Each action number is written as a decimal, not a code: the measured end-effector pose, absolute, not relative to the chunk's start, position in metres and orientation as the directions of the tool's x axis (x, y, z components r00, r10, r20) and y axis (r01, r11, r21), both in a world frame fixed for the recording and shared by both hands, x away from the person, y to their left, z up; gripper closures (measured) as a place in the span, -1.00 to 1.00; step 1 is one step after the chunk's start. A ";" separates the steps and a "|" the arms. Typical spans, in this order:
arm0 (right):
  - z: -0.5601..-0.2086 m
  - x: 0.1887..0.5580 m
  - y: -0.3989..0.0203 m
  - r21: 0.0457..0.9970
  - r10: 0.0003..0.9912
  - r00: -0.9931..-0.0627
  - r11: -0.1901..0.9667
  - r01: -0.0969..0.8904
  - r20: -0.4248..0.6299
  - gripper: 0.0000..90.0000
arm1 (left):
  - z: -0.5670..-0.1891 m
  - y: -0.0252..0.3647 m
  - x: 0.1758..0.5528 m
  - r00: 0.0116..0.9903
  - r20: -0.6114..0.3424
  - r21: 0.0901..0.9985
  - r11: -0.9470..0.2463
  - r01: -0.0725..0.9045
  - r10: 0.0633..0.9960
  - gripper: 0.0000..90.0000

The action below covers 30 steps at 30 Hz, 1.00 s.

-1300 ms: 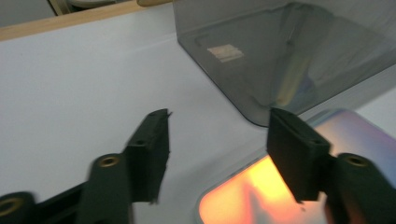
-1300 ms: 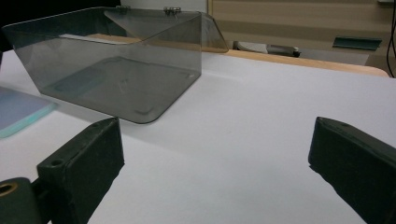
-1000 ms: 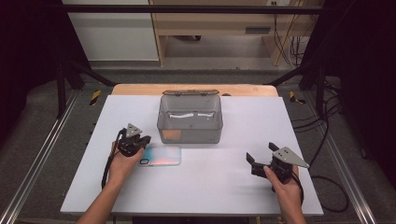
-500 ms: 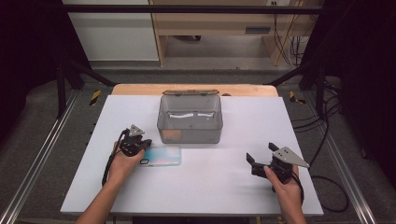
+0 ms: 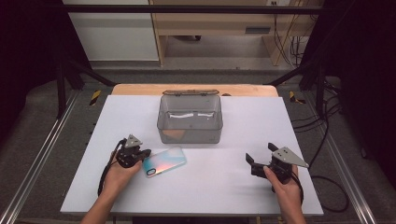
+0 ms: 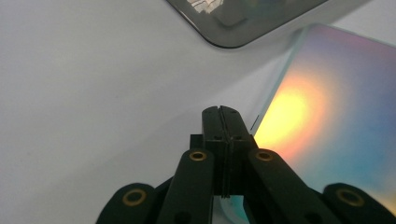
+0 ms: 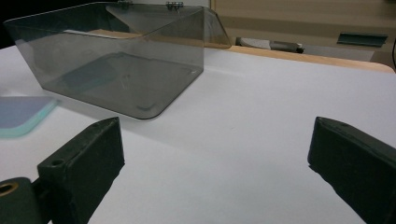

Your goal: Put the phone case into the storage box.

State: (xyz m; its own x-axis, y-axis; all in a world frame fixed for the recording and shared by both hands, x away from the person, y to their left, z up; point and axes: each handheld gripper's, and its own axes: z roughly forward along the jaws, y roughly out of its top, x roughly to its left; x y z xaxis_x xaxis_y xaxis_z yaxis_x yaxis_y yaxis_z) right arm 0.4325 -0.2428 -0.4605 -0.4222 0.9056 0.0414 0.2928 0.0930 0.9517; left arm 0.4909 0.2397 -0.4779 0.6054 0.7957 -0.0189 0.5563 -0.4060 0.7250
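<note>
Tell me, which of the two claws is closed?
The left claw, beside the phone case, has its jaws pressed together; the right claw gapes wide open.

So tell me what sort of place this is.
Probably a lab recording station: a white table inside a metal frame, cables trailing over the floor, and a person working two handheld grippers beside a clear box.
</note>
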 end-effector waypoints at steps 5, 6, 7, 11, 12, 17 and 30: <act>-0.460 0.432 -0.242 0.952 0.905 -0.423 0.095 0.292 0.040 -0.91 | -0.479 0.240 0.481 0.612 -0.025 0.729 -0.404 0.552 0.791 1.00; -0.460 0.432 -0.242 0.952 0.905 -0.423 0.094 0.293 0.040 -0.91 | -0.479 0.240 0.479 0.611 -0.029 0.731 -0.400 0.552 0.791 1.00; -0.460 0.432 -0.242 0.951 0.905 -0.423 0.095 0.293 0.040 -0.91 | -0.480 0.239 0.478 0.611 -0.030 0.735 -0.397 0.550 0.791 1.00; -0.461 0.432 -0.242 0.951 0.906 -0.422 0.096 0.294 0.039 -0.91 | -0.480 0.237 0.473 0.615 -0.029 0.739 -0.397 0.544 0.788 1.00; -0.461 0.433 -0.242 0.952 0.905 -0.424 0.100 0.291 0.035 -0.91 | -0.480 0.236 0.472 0.617 -0.029 0.738 -0.400 0.544 0.786 1.00; -0.462 0.433 -0.240 0.949 0.904 -0.426 0.106 0.298 0.033 -0.91 | -0.480 0.234 0.468 0.629 -0.036 0.738 -0.404 0.541 0.777 1.00; -0.463 0.434 -0.240 0.947 0.904 -0.427 0.108 0.303 0.033 -0.91 | -0.480 0.231 0.463 0.650 -0.045 0.743 -0.409 0.529 0.759 1.00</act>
